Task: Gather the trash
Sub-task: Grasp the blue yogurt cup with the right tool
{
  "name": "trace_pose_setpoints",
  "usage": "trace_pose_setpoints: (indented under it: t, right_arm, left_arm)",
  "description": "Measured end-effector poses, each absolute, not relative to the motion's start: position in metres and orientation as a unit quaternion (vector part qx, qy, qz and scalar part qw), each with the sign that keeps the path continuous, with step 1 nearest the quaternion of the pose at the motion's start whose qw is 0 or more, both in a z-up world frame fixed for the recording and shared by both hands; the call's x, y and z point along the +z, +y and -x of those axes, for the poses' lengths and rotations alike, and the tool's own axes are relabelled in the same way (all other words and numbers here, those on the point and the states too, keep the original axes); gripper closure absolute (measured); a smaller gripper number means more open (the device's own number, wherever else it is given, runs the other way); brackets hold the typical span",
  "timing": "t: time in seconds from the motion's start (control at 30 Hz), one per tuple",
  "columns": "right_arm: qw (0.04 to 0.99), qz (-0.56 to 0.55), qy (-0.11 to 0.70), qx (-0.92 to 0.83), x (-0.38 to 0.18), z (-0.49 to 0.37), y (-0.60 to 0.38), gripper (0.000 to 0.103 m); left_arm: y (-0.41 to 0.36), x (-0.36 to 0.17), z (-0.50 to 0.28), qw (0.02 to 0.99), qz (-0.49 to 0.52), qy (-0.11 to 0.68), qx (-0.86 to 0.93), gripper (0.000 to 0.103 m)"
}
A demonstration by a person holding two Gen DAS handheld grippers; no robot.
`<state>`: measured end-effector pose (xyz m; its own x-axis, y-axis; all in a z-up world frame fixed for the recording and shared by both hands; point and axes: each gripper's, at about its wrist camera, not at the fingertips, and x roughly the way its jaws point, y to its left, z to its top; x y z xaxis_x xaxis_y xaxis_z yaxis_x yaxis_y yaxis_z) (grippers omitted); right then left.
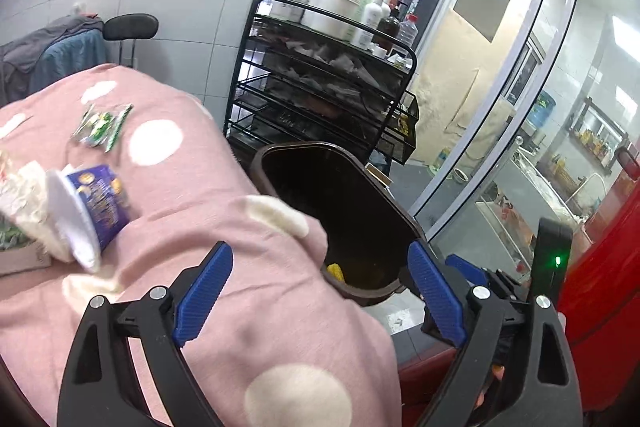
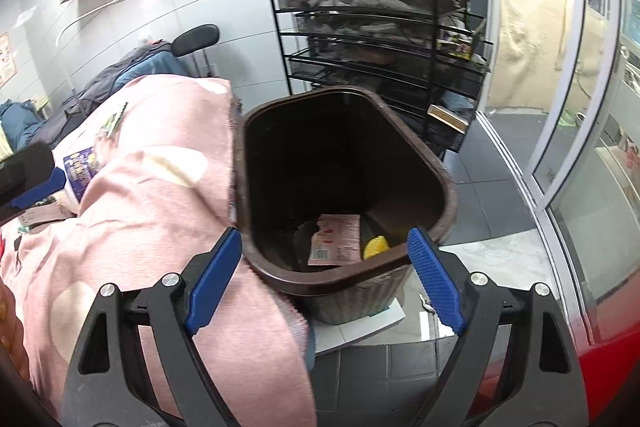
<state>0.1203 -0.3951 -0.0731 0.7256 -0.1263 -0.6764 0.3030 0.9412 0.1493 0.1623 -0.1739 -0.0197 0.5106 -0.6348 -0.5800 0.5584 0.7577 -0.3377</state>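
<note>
Trash lies on the pink blanket (image 1: 224,227): a blue cup (image 1: 86,211) on its side and a green wrapper (image 1: 102,125). The brown bin (image 2: 348,267) beside it holds a pink packet (image 2: 336,239). The left gripper (image 1: 320,291) and right gripper (image 2: 326,273) are wide and hold nothing.

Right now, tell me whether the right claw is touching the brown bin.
Cannot tell. In the right wrist view the right claw hangs open over the near rim of the brown bin, and its blue pads overlap that rim without showing contact or a gap.
</note>
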Motion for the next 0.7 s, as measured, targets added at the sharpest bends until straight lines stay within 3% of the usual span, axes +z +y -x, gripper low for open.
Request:
trace_pose_setpoints:
  t: [0.7]
  right_arm:
    - [0.912, -0.071, 0.385, 0.123, -0.042, -0.192, -0.269, 0.017]
  left_arm:
    - [-0.037, -0.033, -0.144, 0.901, 0.112, 0.348, -0.233, 0.014]
